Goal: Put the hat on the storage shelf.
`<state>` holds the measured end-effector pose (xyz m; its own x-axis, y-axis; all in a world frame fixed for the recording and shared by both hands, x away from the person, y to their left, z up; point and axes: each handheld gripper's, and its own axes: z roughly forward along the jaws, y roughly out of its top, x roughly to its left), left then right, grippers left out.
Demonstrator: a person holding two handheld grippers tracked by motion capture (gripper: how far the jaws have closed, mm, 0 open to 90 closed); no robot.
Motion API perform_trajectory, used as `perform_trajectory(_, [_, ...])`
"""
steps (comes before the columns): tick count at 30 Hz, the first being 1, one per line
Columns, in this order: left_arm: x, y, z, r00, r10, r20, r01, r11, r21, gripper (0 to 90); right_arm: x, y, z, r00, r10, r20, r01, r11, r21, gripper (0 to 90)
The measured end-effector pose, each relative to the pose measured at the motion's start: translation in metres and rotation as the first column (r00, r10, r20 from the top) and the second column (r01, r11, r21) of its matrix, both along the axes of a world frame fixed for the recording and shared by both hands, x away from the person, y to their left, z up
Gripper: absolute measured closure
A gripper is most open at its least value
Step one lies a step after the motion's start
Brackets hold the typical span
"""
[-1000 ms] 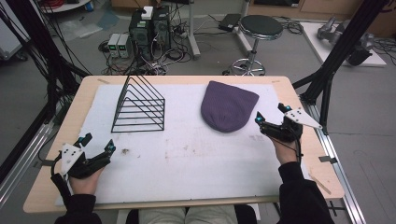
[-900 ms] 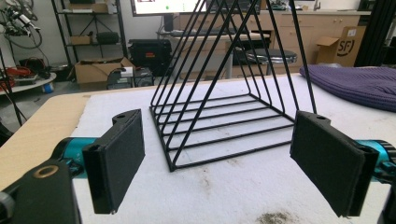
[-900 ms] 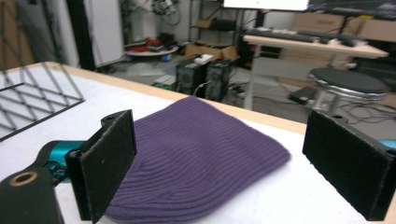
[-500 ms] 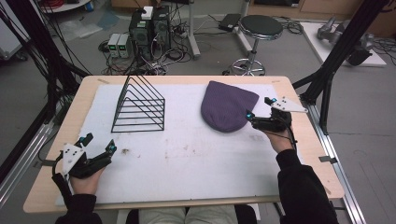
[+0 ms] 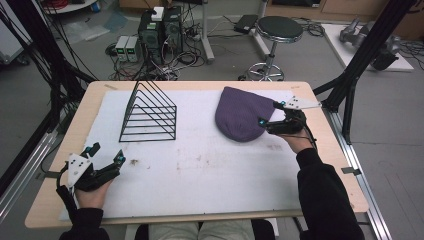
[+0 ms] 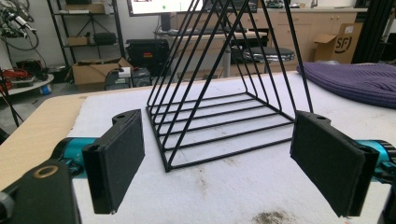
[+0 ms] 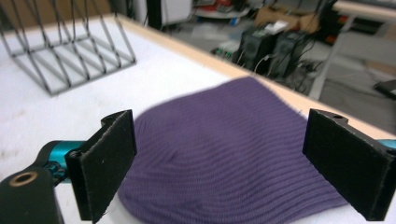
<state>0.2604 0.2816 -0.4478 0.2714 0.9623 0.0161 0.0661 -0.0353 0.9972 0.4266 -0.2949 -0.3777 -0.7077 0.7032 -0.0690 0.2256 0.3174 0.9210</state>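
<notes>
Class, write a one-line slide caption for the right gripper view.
Open right gripper poised over the purple knit hat.

On my table I count one purple beanie point(image 5: 241, 119), one black wire rack point(image 5: 149, 113) with, I think, six triangular frames.

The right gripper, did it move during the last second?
Yes. In the high view the right gripper has moved left and slightly forward, from beside the table's right edge to the purple beanie, jaws open at its right side. The beanie itself stayed put.
</notes>
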Motion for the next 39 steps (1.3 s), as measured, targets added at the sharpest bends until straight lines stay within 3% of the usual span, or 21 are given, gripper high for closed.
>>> perform_trajectory(4, [0.0,-0.001,0.0,1.0,-0.003,-0.001,0.003,1.0,-0.006,18.1,0.008,0.012,0.003,0.9945,0.105,-0.01,-0.105,0.991,-0.089,8.9])
perform_trajectory(7, [0.0,0.0,0.0,1.0,-0.005,-0.004,0.005,1.0,-0.001,18.0,0.015,0.021,0.007,0.9838,0.176,-0.032,-0.179,0.973,-0.144,8.9])
perform_trajectory(12, [0.001,0.0,-0.001,1.0,-0.004,-0.005,0.004,1.0,-0.005,18.0,0.024,0.032,0.003,0.9657,0.246,-0.085,-0.258,0.946,-0.197,8.9])
perform_trajectory(15, [0.001,0.0,-0.001,1.0,-0.004,-0.004,0.004,1.0,-0.005,18.0,0.025,0.037,-0.004,0.9597,0.253,-0.123,-0.275,0.937,-0.215,8.9])
perform_trajectory(20, [0.0,0.001,-0.001,1.0,-0.006,-0.006,0.006,1.0,-0.005,18.0,0.027,0.047,-0.018,0.9451,0.28,-0.169,-0.317,0.908,-0.273,8.9])
perform_trajectory(24, [0.001,0.001,-0.001,0.9999,-0.007,-0.007,0.007,1.0,-0.006,18.0,0.029,0.053,-0.025,0.9408,0.282,-0.189,-0.328,0.896,-0.298,8.9])
perform_trajectory(28, [0.0,0.0,-0.001,0.9999,-0.012,-0.008,0.012,0.9999,-0.002,18.0,0.034,0.056,-0.038,0.9258,0.29,-0.242,-0.362,0.867,-0.344,8.9])
perform_trajectory(33, [0.001,0.0,-0.002,0.9999,-0.013,-0.011,0.012,0.9999,-0.007,18.0,0.034,0.058,-0.047,0.9093,0.325,-0.26,-0.408,0.819,-0.404,8.9])
perform_trajectory(36, [0.0,-0.001,-0.002,0.9998,-0.016,-0.013,0.016,0.9998,-0.009,18.0,0.035,0.058,-0.051,0.9092,0.327,-0.258,-0.412,0.8,-0.437,8.9])
perform_trajectory(39, [0.0,-0.001,-0.002,0.9998,-0.016,-0.013,0.016,0.9998,-0.007,18.0,0.036,0.058,-0.054,0.9133,0.316,-0.257,-0.403,0.793,-0.457,8.9])
